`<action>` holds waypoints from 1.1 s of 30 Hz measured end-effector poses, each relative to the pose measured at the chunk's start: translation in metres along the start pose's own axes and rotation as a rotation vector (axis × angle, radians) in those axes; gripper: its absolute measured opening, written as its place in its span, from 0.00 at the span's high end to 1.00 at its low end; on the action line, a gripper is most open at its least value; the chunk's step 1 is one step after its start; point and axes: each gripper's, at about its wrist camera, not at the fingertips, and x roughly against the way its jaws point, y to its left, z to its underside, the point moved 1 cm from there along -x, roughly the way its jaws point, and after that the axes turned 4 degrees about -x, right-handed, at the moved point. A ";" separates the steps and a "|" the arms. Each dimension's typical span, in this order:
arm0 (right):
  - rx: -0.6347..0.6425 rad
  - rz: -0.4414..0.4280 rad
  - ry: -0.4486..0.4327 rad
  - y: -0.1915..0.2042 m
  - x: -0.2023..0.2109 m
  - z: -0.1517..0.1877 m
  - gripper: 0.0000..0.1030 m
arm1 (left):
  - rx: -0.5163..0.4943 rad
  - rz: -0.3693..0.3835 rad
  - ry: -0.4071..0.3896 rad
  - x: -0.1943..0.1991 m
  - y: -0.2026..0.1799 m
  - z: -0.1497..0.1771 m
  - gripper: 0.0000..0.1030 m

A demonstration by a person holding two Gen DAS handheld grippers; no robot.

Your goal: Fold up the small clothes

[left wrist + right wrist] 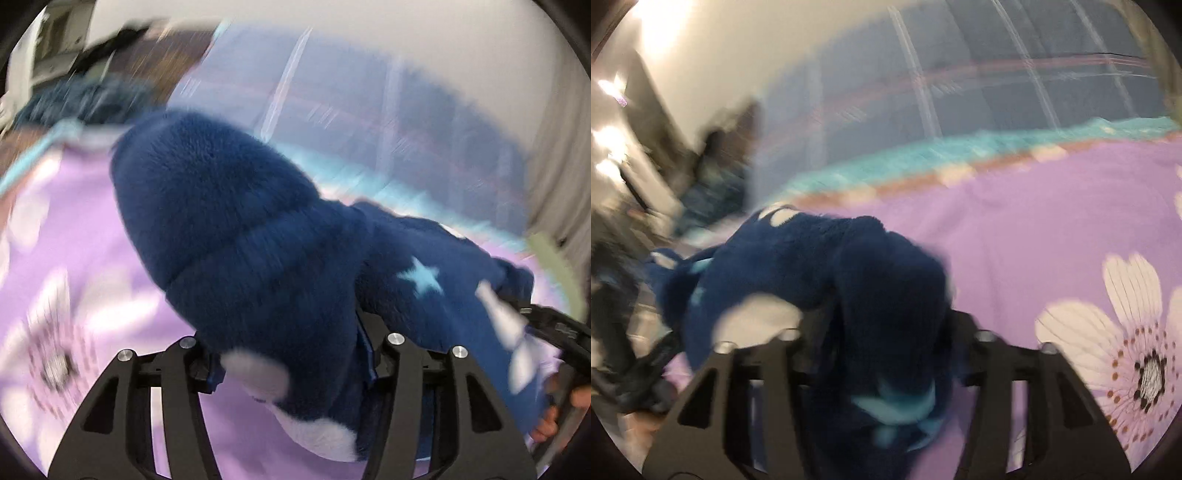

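The bed (1015, 229) fills both views, spread with a lilac cover printed with large white flowers and edged by a turquoise band; behind it hangs a blue-grey checked cloth (979, 74) (both are smeared by motion blur).

On the cover lies the garment (236, 229), a navy fleece piece with pale blue stars and white patches. In the left wrist view it bulks up directly ahead of the left tool (291, 365), one rounded, seamed part rising between and beyond the two black fingers, the rest trailing off to the right toward the right tool (546, 325), whose dark frame and the hand (554, 417) gripping it show at the right edge. In the right wrist view the garment (820, 266) heaps between the fingers of the right tool (882, 354) and spreads to the left, with a light blue patch low down in the gap.

Both tools stand at a middling width with fleece filling the space between their fingers. Whether the pads press the cloth I cannot tell, since the fabric hides the fingertips in both views.

At the far left of the left wrist view, a second dark blue heap (85, 99) lies at the bed's edge, too blurred to make out.
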 end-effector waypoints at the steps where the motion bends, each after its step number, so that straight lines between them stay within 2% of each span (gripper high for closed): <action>1: -0.015 -0.010 0.009 -0.005 -0.006 0.010 0.42 | 0.043 -0.004 0.028 -0.010 0.008 0.009 0.41; 2: -0.061 -0.048 -0.013 -0.013 -0.005 0.017 0.42 | 0.115 0.046 0.015 -0.007 0.020 0.013 0.37; 3: -0.093 -0.071 -0.023 -0.019 -0.002 0.019 0.39 | 0.147 0.081 0.002 -0.001 0.026 0.012 0.37; 4: -0.119 -0.090 -0.007 -0.026 0.001 0.019 0.36 | 0.136 0.076 0.006 0.002 0.026 0.010 0.36; 6: -0.120 -0.070 0.003 -0.030 0.008 0.016 0.35 | 0.044 0.016 0.005 0.013 0.015 0.006 0.36; 9: -0.101 -0.058 -0.044 -0.028 0.050 0.026 0.35 | -0.024 -0.025 -0.039 0.039 0.006 0.009 0.33; 10: -0.079 -0.068 -0.057 -0.027 0.069 0.035 0.35 | -0.057 -0.036 -0.072 0.052 0.003 0.012 0.29; 11: -0.049 -0.078 -0.074 -0.026 0.089 0.048 0.35 | -0.101 -0.039 -0.109 0.066 0.000 0.016 0.19; 13: 0.016 -0.032 -0.118 -0.025 0.129 0.077 0.27 | -0.177 -0.060 -0.183 0.095 -0.007 0.029 0.05; 14: 0.055 0.001 -0.149 -0.024 0.147 0.094 0.26 | -0.205 -0.087 -0.220 0.115 -0.014 0.040 0.02; 18: 0.148 0.107 -0.230 -0.023 0.214 0.158 0.17 | -0.276 -0.042 -0.269 0.166 -0.046 0.085 0.01; 24: 0.184 0.121 -0.325 -0.022 0.311 0.232 0.04 | -0.337 0.030 -0.330 0.262 -0.091 0.158 0.01; 29: 0.204 0.184 -0.398 -0.020 0.369 0.275 0.02 | -0.352 -0.054 -0.394 0.334 -0.114 0.202 0.01; 33: 0.142 0.195 -0.430 -0.029 0.400 0.301 0.02 | -0.334 -0.051 -0.417 0.381 -0.123 0.234 0.01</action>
